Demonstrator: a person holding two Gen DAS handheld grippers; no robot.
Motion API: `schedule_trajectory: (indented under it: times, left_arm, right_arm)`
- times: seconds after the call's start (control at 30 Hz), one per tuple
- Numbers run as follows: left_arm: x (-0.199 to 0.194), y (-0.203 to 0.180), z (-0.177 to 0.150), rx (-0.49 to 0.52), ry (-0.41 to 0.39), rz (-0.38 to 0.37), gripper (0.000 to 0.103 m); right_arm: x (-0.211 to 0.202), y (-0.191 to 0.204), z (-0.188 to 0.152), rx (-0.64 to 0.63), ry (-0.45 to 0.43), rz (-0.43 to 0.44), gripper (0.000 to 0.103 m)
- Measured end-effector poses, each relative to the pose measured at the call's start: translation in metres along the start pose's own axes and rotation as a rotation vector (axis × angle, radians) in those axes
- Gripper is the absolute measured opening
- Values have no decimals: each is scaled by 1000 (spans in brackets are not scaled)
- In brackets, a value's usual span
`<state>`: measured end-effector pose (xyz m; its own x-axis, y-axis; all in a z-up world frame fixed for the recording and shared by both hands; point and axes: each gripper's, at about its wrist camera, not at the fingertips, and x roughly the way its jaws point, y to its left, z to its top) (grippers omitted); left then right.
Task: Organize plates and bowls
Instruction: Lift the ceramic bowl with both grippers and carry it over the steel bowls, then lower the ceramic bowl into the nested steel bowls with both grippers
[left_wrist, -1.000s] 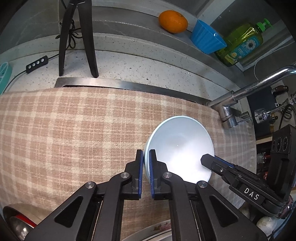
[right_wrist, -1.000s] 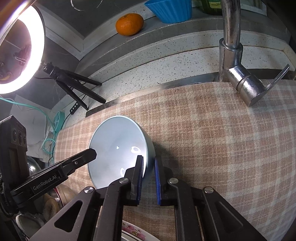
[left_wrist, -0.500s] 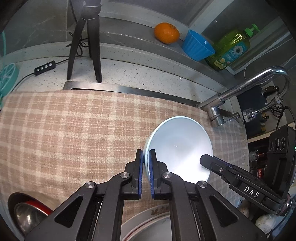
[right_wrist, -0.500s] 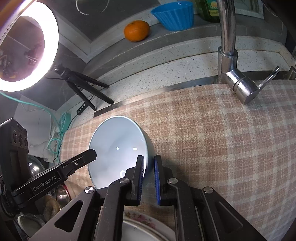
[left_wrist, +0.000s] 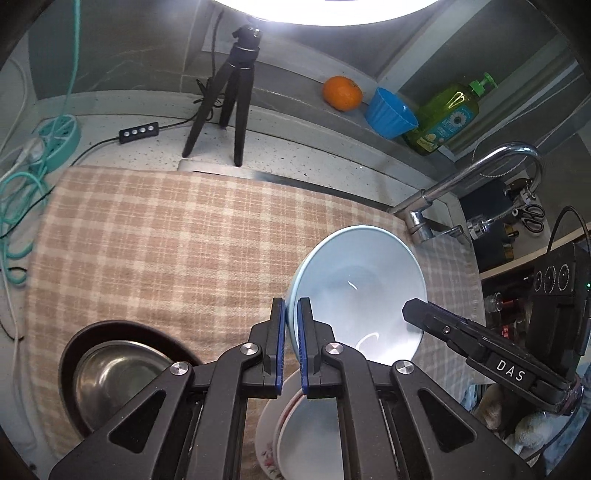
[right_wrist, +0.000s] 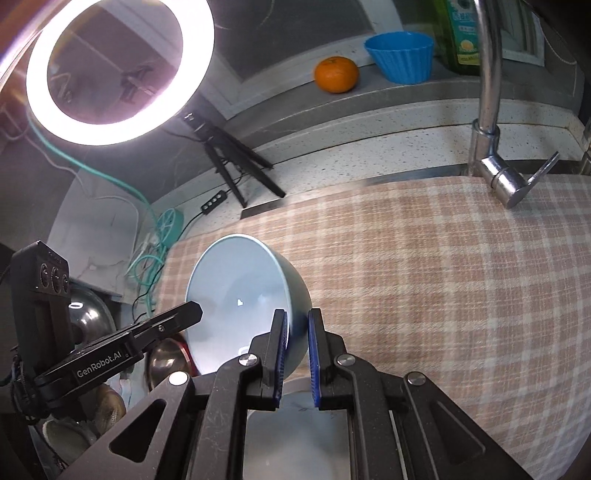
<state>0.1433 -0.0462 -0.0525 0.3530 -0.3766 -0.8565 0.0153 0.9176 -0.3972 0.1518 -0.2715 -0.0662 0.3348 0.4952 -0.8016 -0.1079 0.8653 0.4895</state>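
A: Where is the bowl?

B: The pale blue bowl (left_wrist: 356, 288) is tilted and clear of the checked cloth (left_wrist: 166, 236), held on 2 sides. The left gripper (left_wrist: 290, 325) is clamped on its left rim; the right gripper (right_wrist: 296, 332) is clamped on its right wall, 1 pad inside, 1 outside.

A: How much room around it?

B: The cloth is bare from the bowl to its far edge and out to its left edge. The faucet (left_wrist: 476, 184) stands near the bowl's far right rim, at the cloth's far right corner. The tripod (left_wrist: 229, 107) stands beyond the far edge, well apart.

A: And below?

B: A floral plate (left_wrist: 267, 443) with a white dish (left_wrist: 310, 439) inside lies under the grippers, at the near edge. A steel bowl (left_wrist: 107, 380) sits in a dark-rimmed one, near left.

A: Counts?

B: 1 held bowl, 1 plate, 1 dish, 1 steel bowl. On the ledge: 1 orange (left_wrist: 341, 93), 1 blue cup (left_wrist: 389, 118), 1 soap bottle (left_wrist: 447, 116). 1 ring light (right_wrist: 110, 70).
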Motion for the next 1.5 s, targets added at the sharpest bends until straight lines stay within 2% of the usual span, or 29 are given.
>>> schedule_trajectory:
  times: [0.33, 0.67, 1.0, 1.5]
  left_arm:
    - [-45, 41, -21, -60, -52, 28, 5]
    - [-68, 86, -47, -128, -58, 70, 5]
    - [-72, 115, -64, -172, -41, 98, 5]
    - [-58, 127, -73, -182, 12, 115, 5]
  right_arm:
    - [13, 60, -21, -73, 45, 60, 10]
    - [38, 103, -44, -127, 110, 98, 10]
    - [68, 122, -63, -153, 174, 94, 10]
    - [97, 127, -74, -166, 227, 54, 10]
